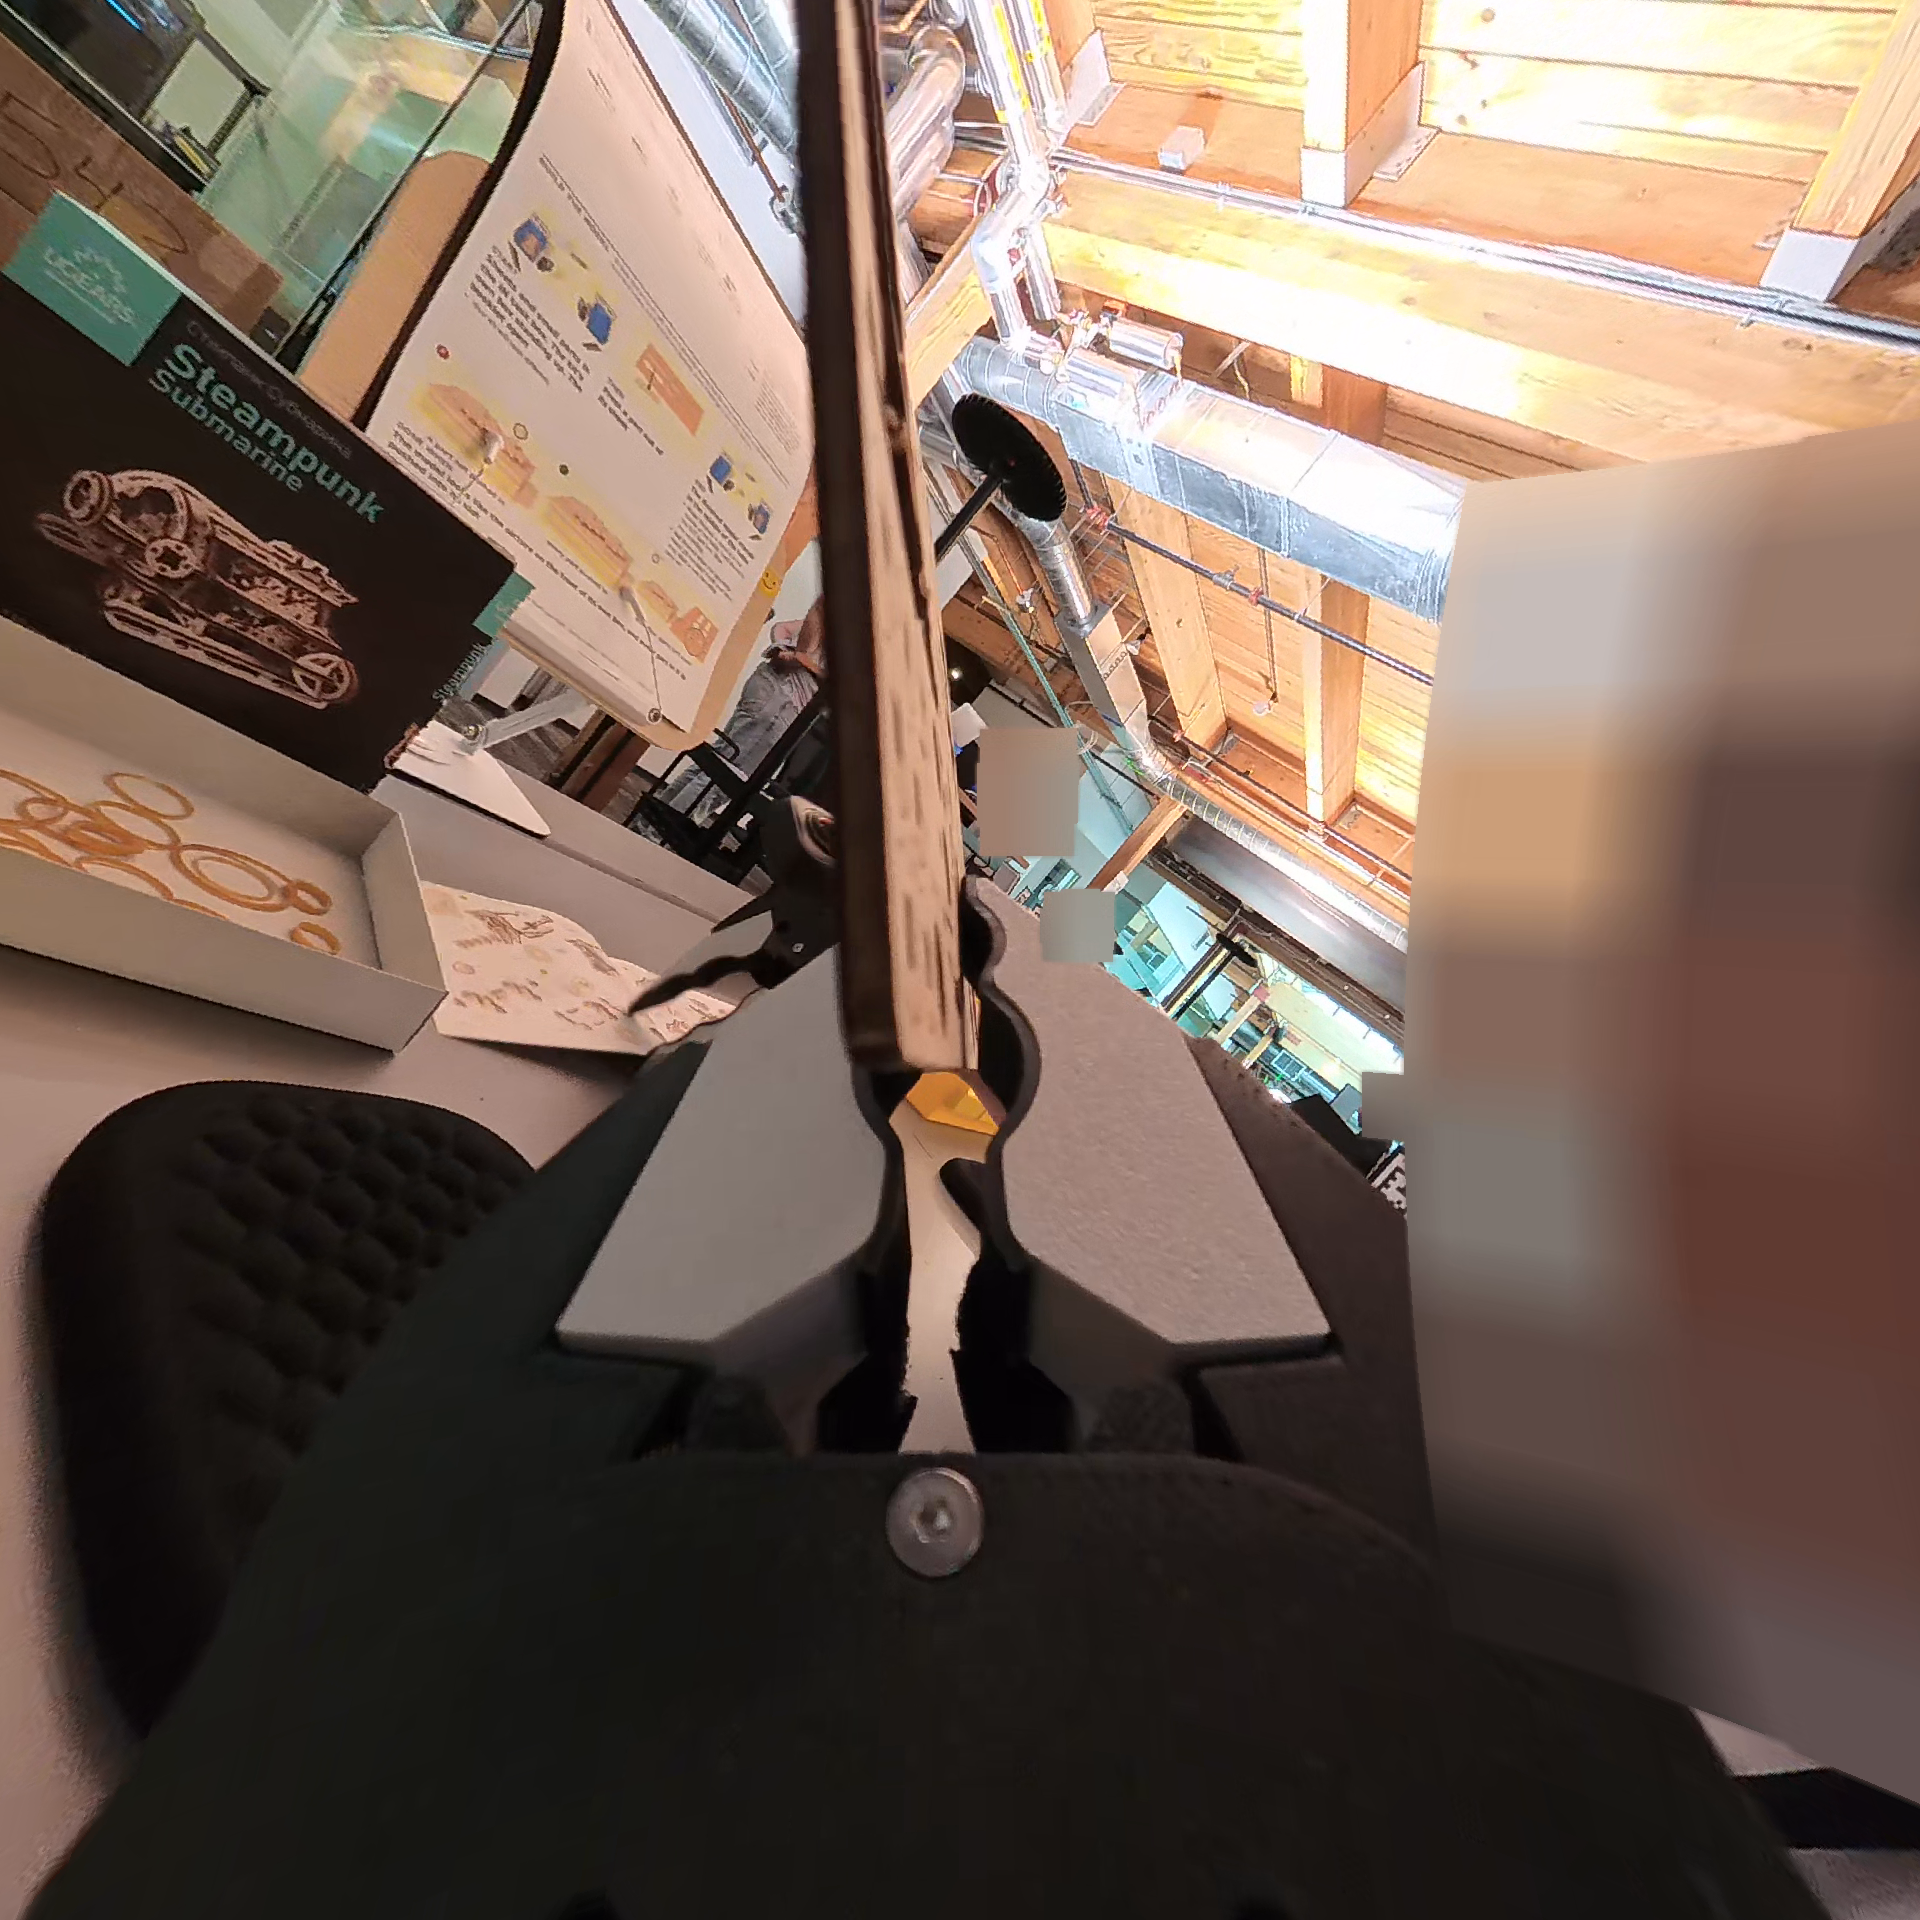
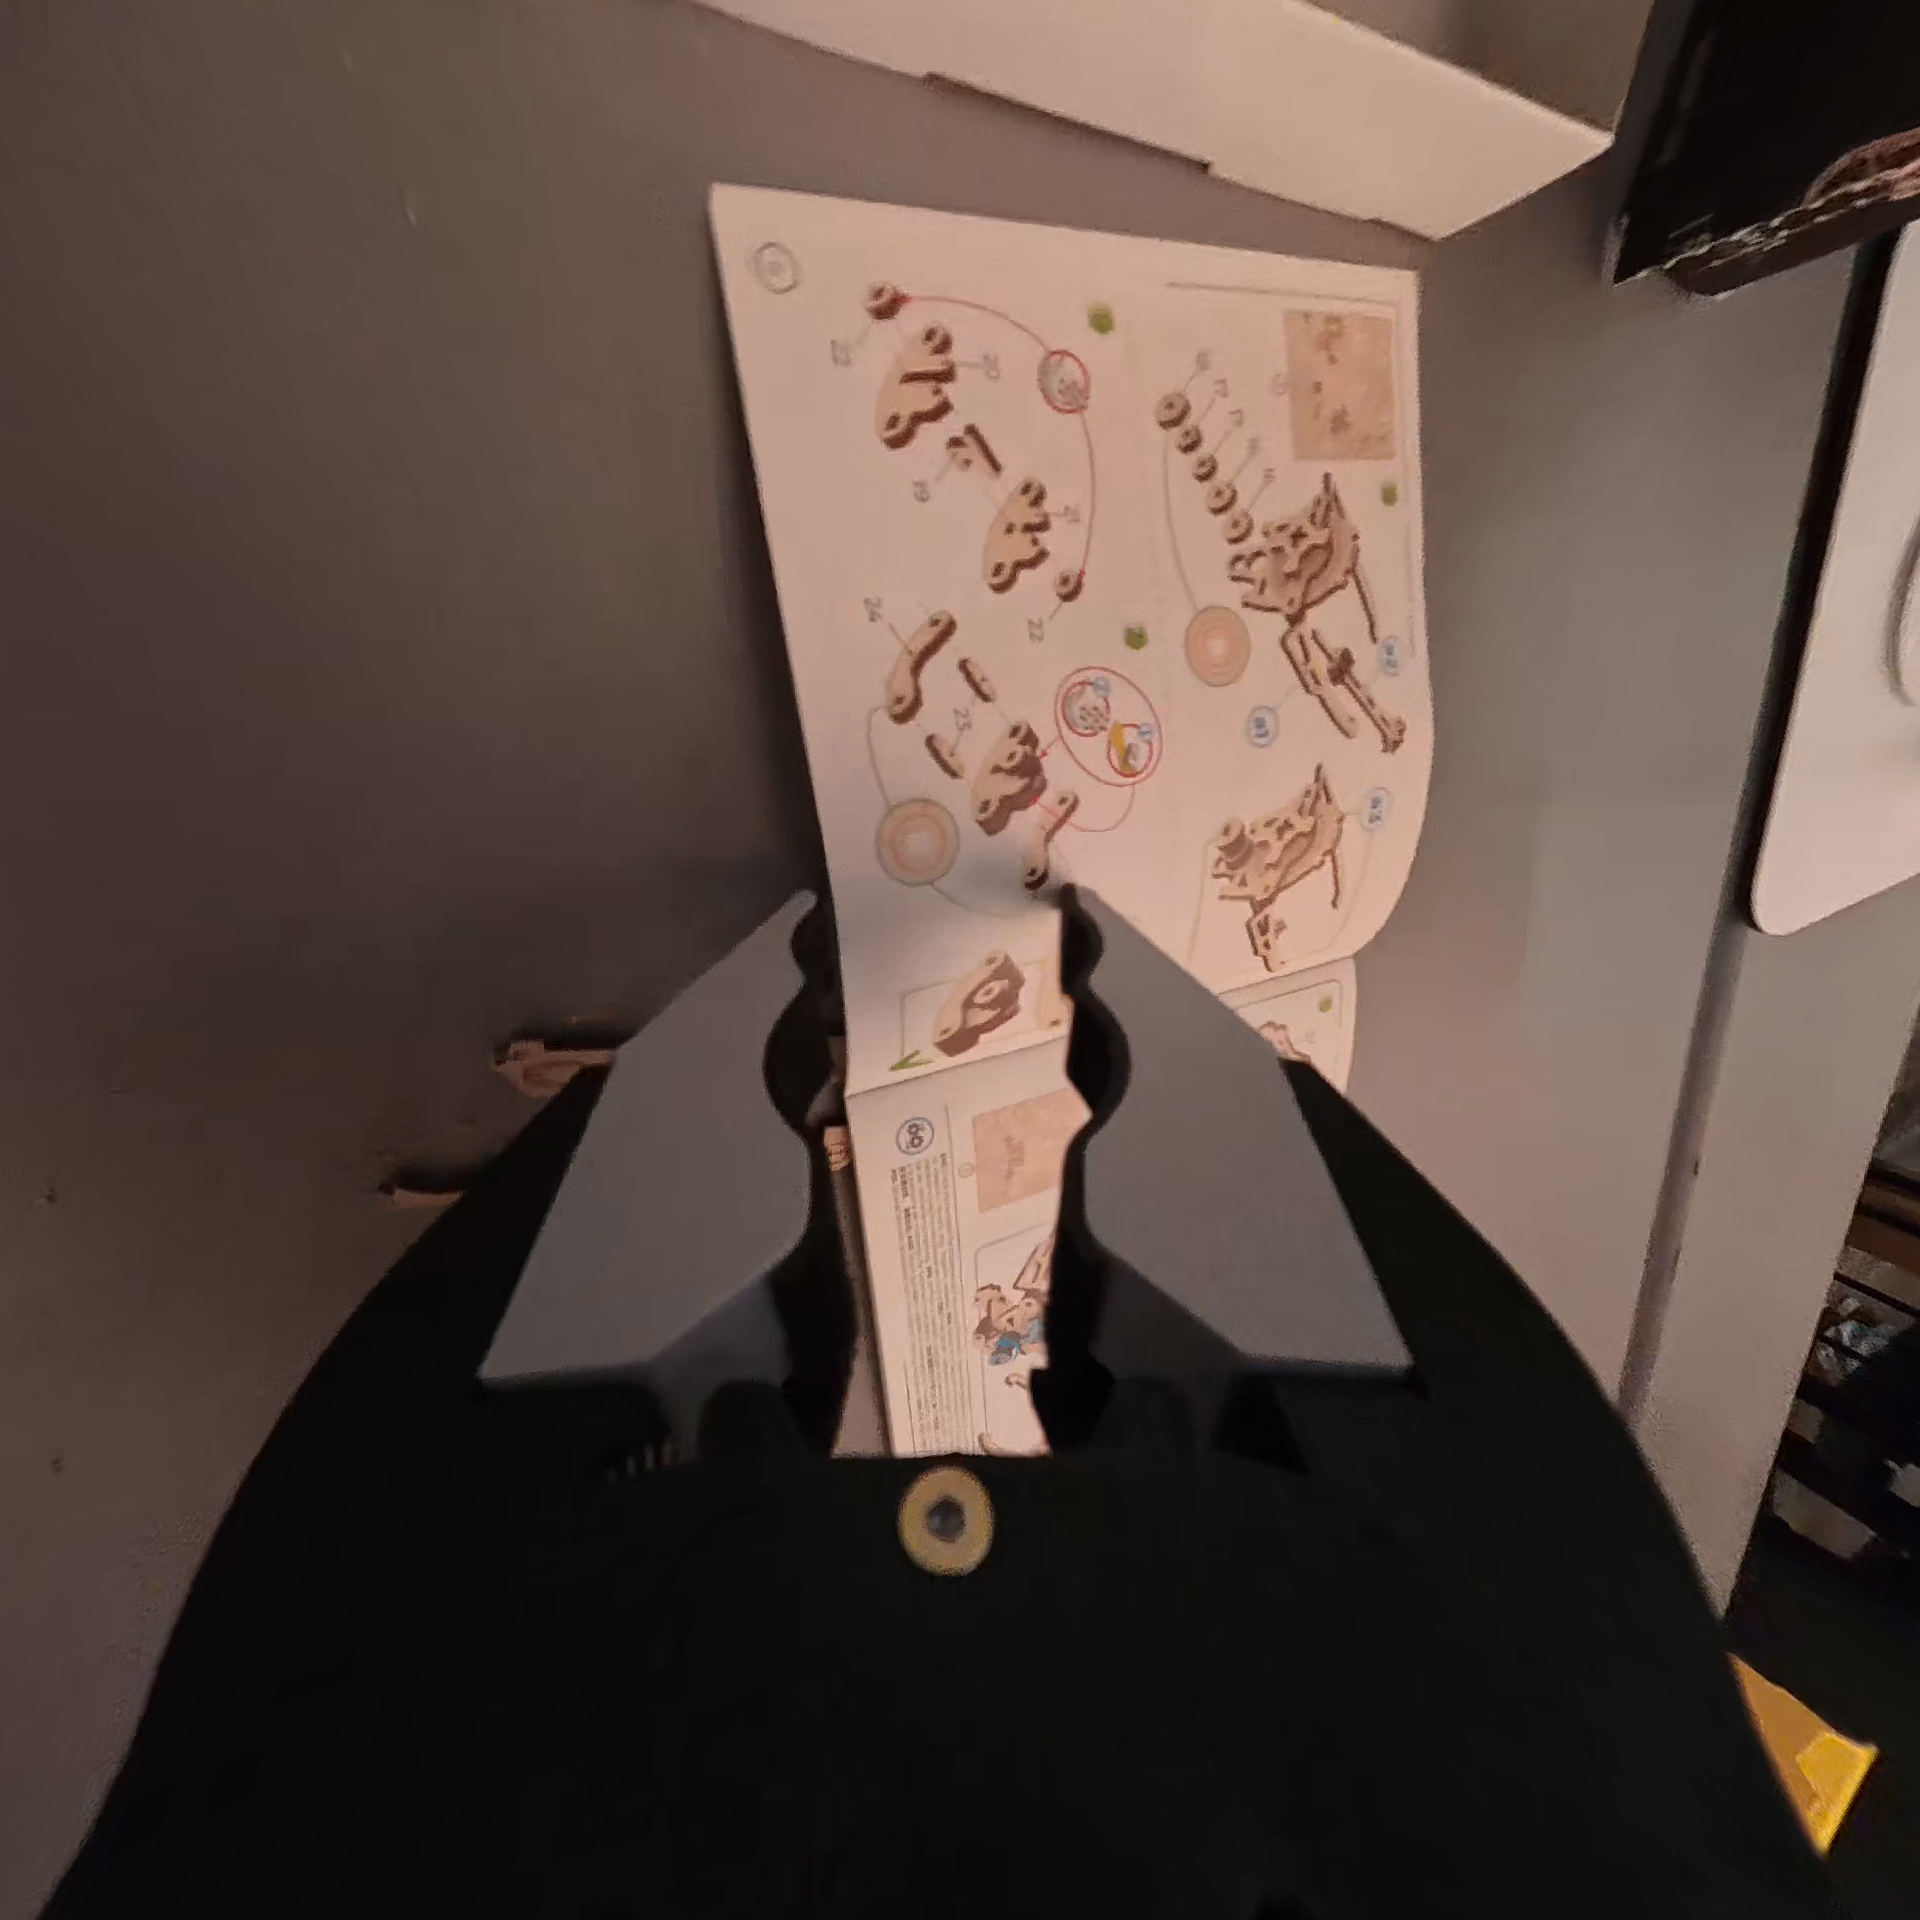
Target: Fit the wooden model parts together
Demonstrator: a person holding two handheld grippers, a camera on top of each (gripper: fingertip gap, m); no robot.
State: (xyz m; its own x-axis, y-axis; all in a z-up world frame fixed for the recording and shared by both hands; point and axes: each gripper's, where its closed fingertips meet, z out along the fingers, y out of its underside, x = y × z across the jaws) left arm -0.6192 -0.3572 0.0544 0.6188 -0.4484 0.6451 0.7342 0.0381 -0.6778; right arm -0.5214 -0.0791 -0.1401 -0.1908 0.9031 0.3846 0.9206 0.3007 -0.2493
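Much of the left wrist view is hidden: a large blurred patch is covering its right side, and the wooden sheet (image 1: 894, 644) is running out past the top edge, so its full length and its cut pattern cannot be made out. Seen edge-on, it is a thin laser-cut board with dark burnt edges.

The left hand-held gripper (image 1: 920, 997) is pinching this sheet by its lower end, its two grey fingers (image 1: 790, 1122) pressed nearly together against the board's faces, and the board is standing up and away from it, tilting slightly left. To its left, on the grey desk (image 1: 499, 1081), one white shallow tray (image 1: 390, 914) is holding wooden rings (image 1: 223, 873), too overlapped to count. Behind the tray one dark model box (image 1: 239, 540) is leaning, and beyond it one large instruction sheet (image 1: 613, 416) is propped up. Another hand-held gripper tip (image 1: 717, 971) is showing just left of the board, over a printed page.

The right hand-held gripper (image 2: 940, 914) is spread apart and holding nothing; its fingers (image 2: 675, 1143) are hovering over one open instruction booklet (image 2: 1091, 582) lying on the desk straight ahead. Whether they are touching the paper cannot be told. Left of this hand-held gripper, two small pale wooden bits (image 2: 551, 1060) are peeking out from behind its body, blurred and partly hidden.
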